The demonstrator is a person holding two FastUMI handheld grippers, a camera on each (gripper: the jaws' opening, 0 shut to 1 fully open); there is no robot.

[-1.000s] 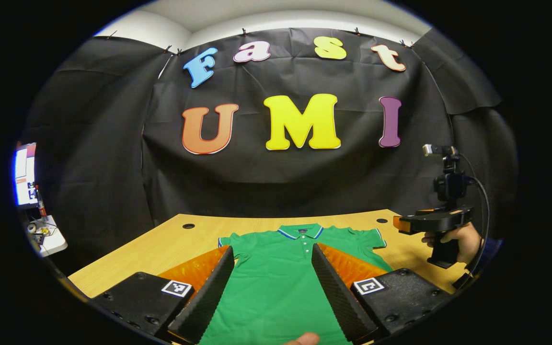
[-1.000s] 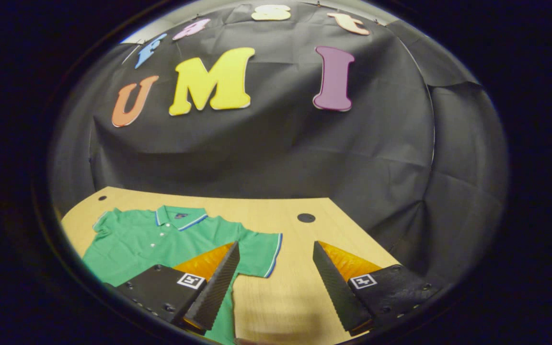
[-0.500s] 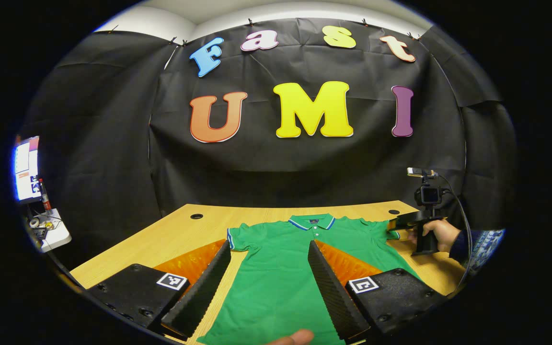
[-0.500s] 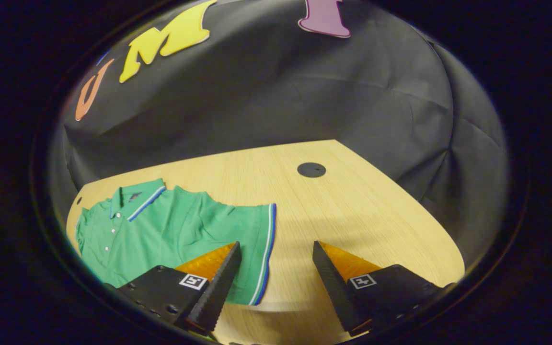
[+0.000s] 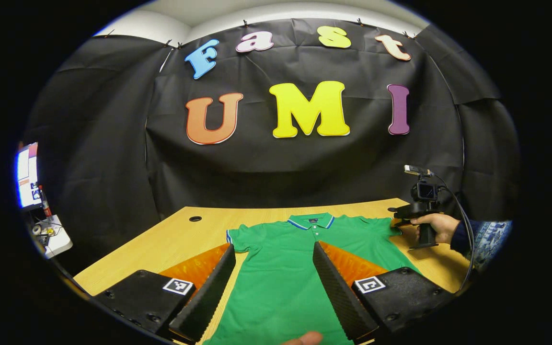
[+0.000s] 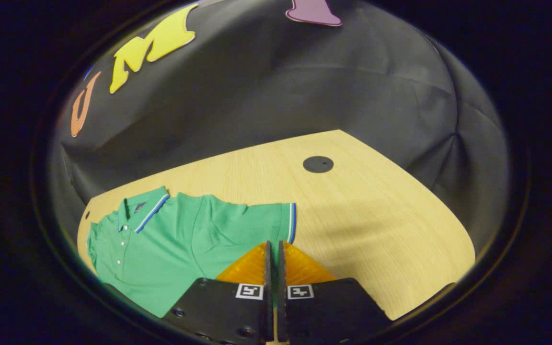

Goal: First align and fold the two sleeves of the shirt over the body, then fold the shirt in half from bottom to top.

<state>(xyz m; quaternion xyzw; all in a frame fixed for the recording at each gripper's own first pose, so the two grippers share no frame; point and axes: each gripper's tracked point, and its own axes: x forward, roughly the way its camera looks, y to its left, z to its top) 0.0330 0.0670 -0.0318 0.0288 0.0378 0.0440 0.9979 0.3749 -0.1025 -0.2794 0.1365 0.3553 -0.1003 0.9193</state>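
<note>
Just shirt sleeve [image 6: 269, 223] at right gripper [image 6: 273, 249]

The shirt [image 5: 285, 268] is plain green, with a blue-and-white striped edge on its collar [image 5: 310, 221] and the same blue-and-white band on the sleeve cuff [image 6: 292, 222]; small white buttons run down its placket. The table [image 6: 362, 215] is light yellow wood grain with a round black cap [image 6: 318, 164] set in it. The sleeve [image 5: 484, 237] of the person has a blue-and-white pattern.
</note>
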